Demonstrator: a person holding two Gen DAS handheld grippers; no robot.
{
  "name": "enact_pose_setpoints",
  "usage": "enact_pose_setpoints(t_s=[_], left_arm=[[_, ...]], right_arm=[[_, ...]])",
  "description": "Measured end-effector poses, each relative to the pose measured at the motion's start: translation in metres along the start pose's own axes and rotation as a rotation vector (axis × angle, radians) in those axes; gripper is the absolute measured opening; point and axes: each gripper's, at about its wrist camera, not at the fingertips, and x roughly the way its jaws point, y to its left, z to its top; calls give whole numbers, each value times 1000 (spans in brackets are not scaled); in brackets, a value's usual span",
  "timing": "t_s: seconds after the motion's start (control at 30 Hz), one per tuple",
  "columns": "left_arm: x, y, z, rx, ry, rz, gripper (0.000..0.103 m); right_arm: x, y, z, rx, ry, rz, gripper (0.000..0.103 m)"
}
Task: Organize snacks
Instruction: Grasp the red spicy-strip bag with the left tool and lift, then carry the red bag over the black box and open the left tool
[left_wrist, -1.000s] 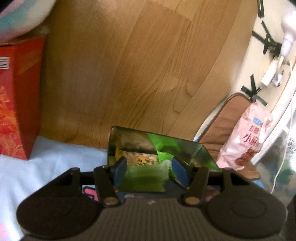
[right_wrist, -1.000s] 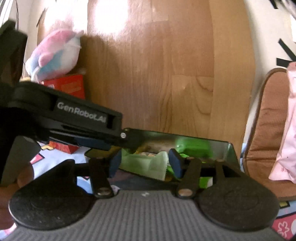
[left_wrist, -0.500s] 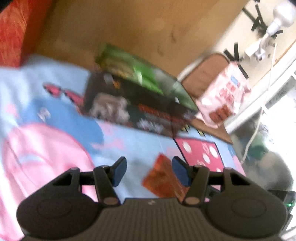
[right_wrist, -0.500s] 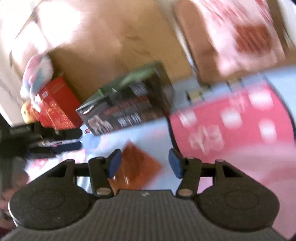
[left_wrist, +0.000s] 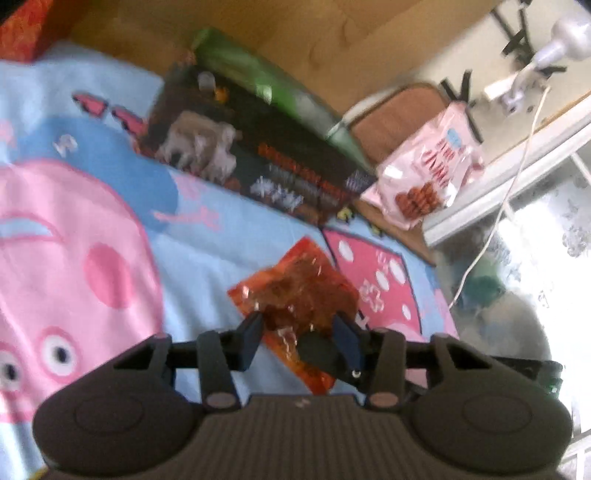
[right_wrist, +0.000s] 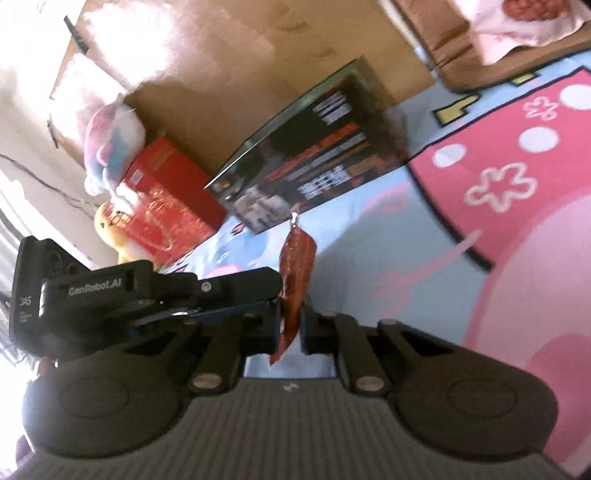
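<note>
The right claw (right_wrist: 290, 325) is closed on a small orange-red snack packet (right_wrist: 295, 273), pinching its lower part so the packet stands edge-on between the two fingers and rises above them. The left claw (left_wrist: 301, 338) reaches in from the side with its fingers spread on either side of the same packet (left_wrist: 295, 291); whether they touch it cannot be told. In the left wrist view the right claw's dark fingertip shows at the packet's lower edge. The packet is held above a light-blue cartoon blanket (left_wrist: 192, 258) with a big pink pig face and a pink spotted patch. Further back on the blanket lies a dark printed box (left_wrist: 258, 155) holding green packets (left_wrist: 266, 81), with a red box (right_wrist: 166, 199) near it and a pastel plush toy (right_wrist: 110, 136) on top of that. A pink snack bag (left_wrist: 428, 173) rests on a brown cushion (left_wrist: 399, 114) by the wooden floor (left_wrist: 295, 33).
</note>
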Motion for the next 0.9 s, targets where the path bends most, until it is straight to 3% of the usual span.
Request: enact_pose_setpoints(t_s=[0.07, 0.1, 0.23, 0.3, 0.33, 0.37, 0.43, 0.63, 0.8, 0.9], left_arm=[[-19, -1, 2, 27, -57, 12, 58], [-26, -1, 3, 30, -79, 16, 73], [-46, 7, 7, 20, -113, -32, 89], [-46, 7, 11, 5, -112, -73, 84], [-46, 6, 14, 9, -108, -86, 67], [-45, 4, 18, 22, -100, -92, 56], [-44, -2, 28, 33, -118, -76, 48], [-39, -20, 86, 64, -207, -16, 48], [-7, -19, 126, 67, -228, 54, 51], [14, -14, 137, 60, -233, 115, 54]], right_arm=[[-2, -3, 1, 36, 7, 47, 12], [-4, -5, 1, 53, 9, 67, 12], [-8, -8, 8, 119, 28, 220, 12], [-7, -6, 13, 132, 44, 298, 12], [-6, -3, 17, 130, 53, 325, 12], [-4, 1, 21, 118, 59, 341, 12], [1, 12, 34, 69, 59, 322, 12], [22, 43, 90, -101, 15, 253, 14], [53, 54, 127, -208, -17, 137, 17], [73, 51, 138, -264, -25, -2, 30]])
